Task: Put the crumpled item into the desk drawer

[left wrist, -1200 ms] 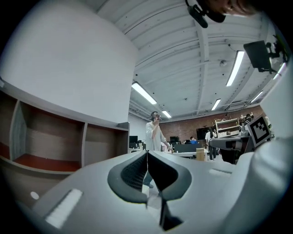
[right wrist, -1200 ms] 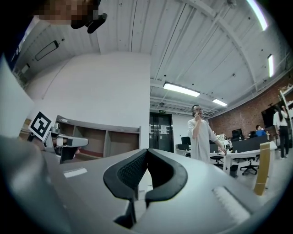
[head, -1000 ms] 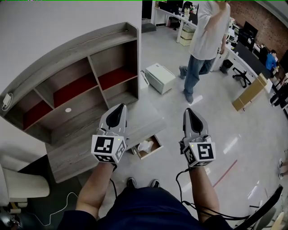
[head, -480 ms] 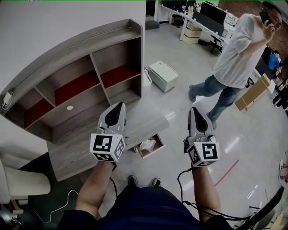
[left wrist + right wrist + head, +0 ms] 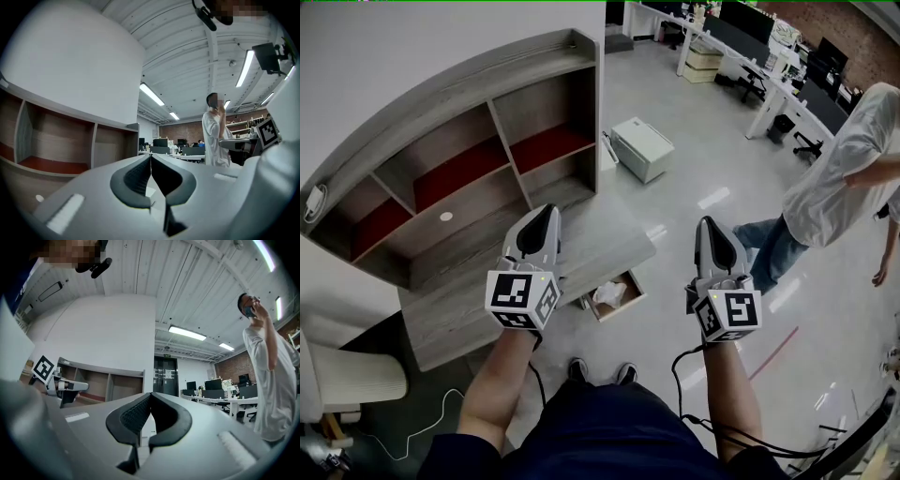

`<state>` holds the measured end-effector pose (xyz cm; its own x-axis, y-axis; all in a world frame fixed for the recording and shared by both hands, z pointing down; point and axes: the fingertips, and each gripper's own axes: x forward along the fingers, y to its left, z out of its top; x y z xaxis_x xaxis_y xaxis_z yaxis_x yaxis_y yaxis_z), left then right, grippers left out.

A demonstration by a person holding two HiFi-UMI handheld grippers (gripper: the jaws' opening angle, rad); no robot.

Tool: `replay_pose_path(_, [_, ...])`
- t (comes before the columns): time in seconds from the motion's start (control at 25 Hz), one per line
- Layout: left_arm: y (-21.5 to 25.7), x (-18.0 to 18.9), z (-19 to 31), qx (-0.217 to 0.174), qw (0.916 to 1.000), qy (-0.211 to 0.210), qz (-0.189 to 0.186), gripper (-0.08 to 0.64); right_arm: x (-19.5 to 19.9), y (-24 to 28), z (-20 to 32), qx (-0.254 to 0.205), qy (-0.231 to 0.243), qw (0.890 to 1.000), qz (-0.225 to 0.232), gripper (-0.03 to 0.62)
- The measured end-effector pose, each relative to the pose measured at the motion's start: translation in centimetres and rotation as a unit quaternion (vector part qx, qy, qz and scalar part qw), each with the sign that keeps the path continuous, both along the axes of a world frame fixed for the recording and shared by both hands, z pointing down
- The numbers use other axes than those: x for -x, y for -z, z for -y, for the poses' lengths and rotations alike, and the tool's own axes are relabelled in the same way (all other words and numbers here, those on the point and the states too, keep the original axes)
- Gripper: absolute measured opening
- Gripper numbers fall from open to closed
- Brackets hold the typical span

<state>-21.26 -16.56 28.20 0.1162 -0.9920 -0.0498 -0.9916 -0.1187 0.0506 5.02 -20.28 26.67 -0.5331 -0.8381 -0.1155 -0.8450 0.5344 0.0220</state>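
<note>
In the head view a white crumpled item (image 5: 607, 293) lies inside the open desk drawer (image 5: 619, 309), which sticks out below the wooden desk top (image 5: 469, 300). My left gripper (image 5: 546, 217) hovers above the desk edge, left of the drawer, with its jaws shut on nothing. My right gripper (image 5: 711, 228) hangs over the floor to the drawer's right, also shut and empty. Both gripper views look level into the room, with the left gripper (image 5: 151, 157) and the right gripper (image 5: 150, 394) showing their pads pressed together.
A wooden shelf unit (image 5: 478, 150) with red-lined compartments stands on the desk at the back. A white box (image 5: 642, 148) sits on the floor beyond. A person in a white shirt (image 5: 844, 187) walks at the right. A white chair (image 5: 347, 380) is at the lower left.
The person in the white shirt has walked from the back toward the right edge. Both grippers have stayed almost still and shut; the view has shifted slightly.
</note>
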Motion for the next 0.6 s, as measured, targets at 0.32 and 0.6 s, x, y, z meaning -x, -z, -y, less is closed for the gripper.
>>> replay_pose_path(0.32, [-0.6, 0.5, -0.2, 0.003, 1.0000, 0.002, -0.001, 0.005, -0.2, -0.4, -0.2, 0.001, -0.003, 1.000, -0.005, 0.005])
replay_pose_path(0.6, [-1.7, 1.2, -0.4, 0.014, 0.9999, -0.004, -0.005, 0.005, 0.6, -1.1, -0.5, 0.008, -0.007, 1.000, -0.007, 0.005])
